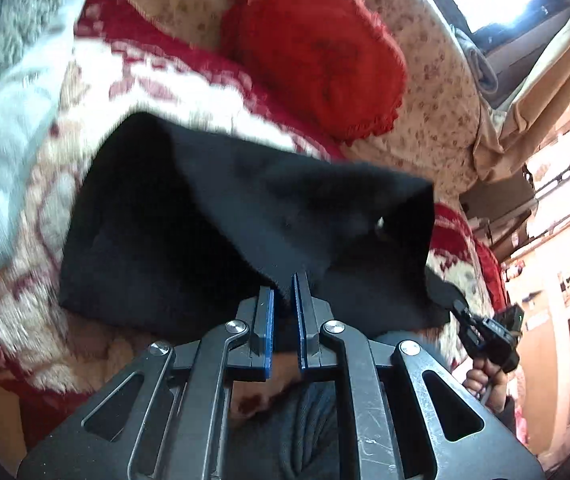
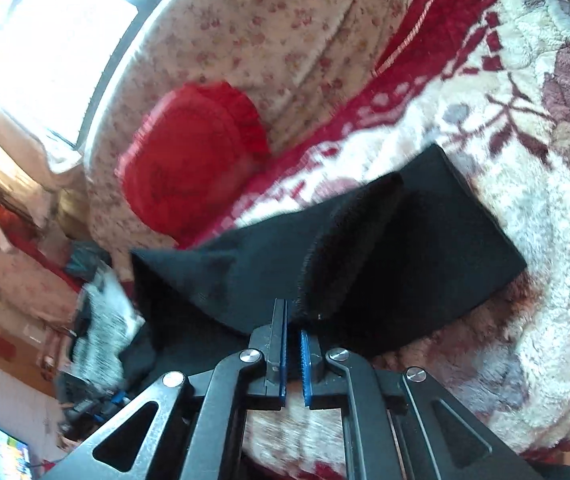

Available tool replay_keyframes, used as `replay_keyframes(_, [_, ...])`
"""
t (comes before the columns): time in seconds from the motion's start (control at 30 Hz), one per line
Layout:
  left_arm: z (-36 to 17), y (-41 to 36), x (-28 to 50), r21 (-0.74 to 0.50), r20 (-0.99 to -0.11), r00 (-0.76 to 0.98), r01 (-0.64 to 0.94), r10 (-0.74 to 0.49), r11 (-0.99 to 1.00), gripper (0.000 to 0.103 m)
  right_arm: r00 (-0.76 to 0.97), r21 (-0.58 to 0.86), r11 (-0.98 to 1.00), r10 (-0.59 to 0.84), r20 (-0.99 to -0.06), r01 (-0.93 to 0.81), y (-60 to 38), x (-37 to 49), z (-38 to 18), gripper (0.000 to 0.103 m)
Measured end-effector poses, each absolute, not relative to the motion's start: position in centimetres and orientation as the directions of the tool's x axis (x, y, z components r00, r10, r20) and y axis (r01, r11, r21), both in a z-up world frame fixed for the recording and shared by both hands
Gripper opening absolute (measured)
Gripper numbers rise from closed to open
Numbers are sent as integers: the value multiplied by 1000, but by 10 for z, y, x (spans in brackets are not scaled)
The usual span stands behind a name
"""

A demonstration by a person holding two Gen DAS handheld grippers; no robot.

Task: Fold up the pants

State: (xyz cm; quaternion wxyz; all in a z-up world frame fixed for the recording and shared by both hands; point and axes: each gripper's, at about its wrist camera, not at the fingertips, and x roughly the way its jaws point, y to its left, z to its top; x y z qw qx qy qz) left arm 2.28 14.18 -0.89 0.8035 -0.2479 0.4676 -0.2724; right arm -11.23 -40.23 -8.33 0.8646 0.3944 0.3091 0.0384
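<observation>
In the left wrist view, our left gripper (image 1: 284, 286) has its blue-padded fingers (image 1: 270, 312) drawn close together on an edge of the black pants (image 1: 213, 216), pinching the cloth right at the tips. From that pinch the fabric rises and spreads toward 12 o'clock, one part draping out to 10 o'clock and lying on the red-and-cream blanket (image 1: 125, 80), another stretching to 2 o'clock, where it ends in a corner. A red round cushion (image 1: 317, 52) sits at 12 to 1 o'clock, beyond the pants and apart from them, against a floral bedcover (image 1: 425, 80). A pale fleece throw (image 1: 5, 80) lies at 10 o'clock. At 3 to 4 o'clock we see our right gripper (image 1: 461, 314) from outside, its tips at the far edge of the pants.

In the right wrist view, that gripper (image 2: 293, 320) likewise pinches the pants (image 2: 425, 248) between nearly closed fingers (image 2: 283, 340). A lifted fold stands up just past the tips toward 1 o'clock, while a flat panel rests on the blanket (image 2: 525, 152) at 2 o'clock. Another part runs to 10 o'clock. The cushion (image 2: 193, 160) is at 11 o'clock, clear of the pants.
</observation>
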Motion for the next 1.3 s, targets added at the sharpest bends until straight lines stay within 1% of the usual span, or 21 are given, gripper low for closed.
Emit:
replay_keyframes(0.07, [2, 146, 33, -679, -580, 451, 194, -679, 708, 7, 839, 748, 648, 324, -438, 140, -408, -114, -76, 4])
replay_keyframes(0.17, [19, 151, 62, -686, -552, 513, 169, -658, 707, 7, 862, 794, 601, 353, -365, 90, -416, -103, -66, 4])
replay_keyframes(0.3, [36, 165, 112, -664, -524, 616, 137, -589, 735, 7, 867, 826, 560, 376, -327, 69, -428, -67, -56, 4])
replay_keyframes(0.37, [34, 178, 134, -660, -529, 657, 79, -537, 747, 7, 869, 845, 530, 383, -313, 71, -436, -44, -55, 4])
replay_keyframes(0.43, [27, 191, 152, -675, -547, 685, -20, -482, 738, 7, 884, 859, 506, 365, -292, 75, -443, -29, -55, 4])
replay_keyframes(0.5, [18, 204, 161, -669, -582, 705, -132, -405, 732, 7, 931, 880, 467, 279, -236, 83, -458, -18, -57, 4])
replay_keyframes(0.57, [10, 210, 159, -674, -597, 706, -187, -379, 714, 7, 951, 863, 473, 143, -275, 178, -468, -13, -59, 8])
replay_keyframes(0.63, [6, 206, 151, -658, -614, 695, -188, -374, 730, 7, 947, 867, 452, 129, -295, 209, -471, -10, -63, 11])
replay_keyframes(0.7, [9, 194, 142, -638, -609, 691, -135, -389, 758, 7, 941, 882, 423, 160, -297, 207, -471, -11, -64, 20])
replay_keyframes(0.73, [13, 184, 136, -618, -606, 691, -96, -395, 780, 7, 939, 875, 435, 161, -305, 210, -471, -12, -61, 20])
replay_keyframes(0.8, [21, 160, 128, -582, -602, 684, -24, -411, 813, 14, 944, 829, 510, 91, -317, 229, -472, -23, -46, 22])
replay_keyframes(0.83, [23, 149, 125, -567, -601, 676, 14, -426, 824, 23, 945, 807, 538, 54, -323, 245, -473, -30, -41, 24])
replay_keyframes(0.9, [26, 123, 119, -538, -600, 647, 108, -470, 836, 25, 941, 777, 564, -3, -337, 280, -478, -43, -37, 32])
replay_keyframes(0.93, [25, 112, 115, -518, -604, 636, 143, -479, 843, 25, 931, 764, 567, -13, -364, 307, -481, -45, -38, 33])
replay_keyframes(0.97, [21, 100, 114, -490, -614, 624, 179, -483, 853, 25, 899, 729, 578, -21, -438, 368, -484, -42, -45, 33])
replay_keyframes(1.03, [12, 89, 115, -461, -645, 604, 181, -468, 869, 25, 850, 690, 581, -6, -526, 432, -489, -36, -56, 33])
replay_keyframes(1.07, [0, 88, 121, -465, -677, 575, 150, -460, 872, 25, 836, 706, 564, 50, -546, 427, -495, -28, -66, 33])
replay_keyframes(1.17, [-38, 96, 137, -504, -759, 469, 16, -452, 863, 24, 827, 705, 608, 135, -546, 366, -500, -8, -70, 33])
replay_keyframes(1.2, [-49, 100, 140, -548, -750, 447, -7, -488, 836, 24, 827, 683, 650, 147, -542, 332, -501, 2, -67, 33])
replay_keyframes(1.23, [-48, 104, 139, -562, -736, 463, -12, -494, 827, 24, 828, 671, 671, 153, -540, 314, -503, 9, -66, 33])
replay_keyframes(1.3, [-46, 102, 141, -542, -753, 448, -7, -482, 840, 24, 815, 642, 699, 149, -560, 313, -511, 26, -71, 33])
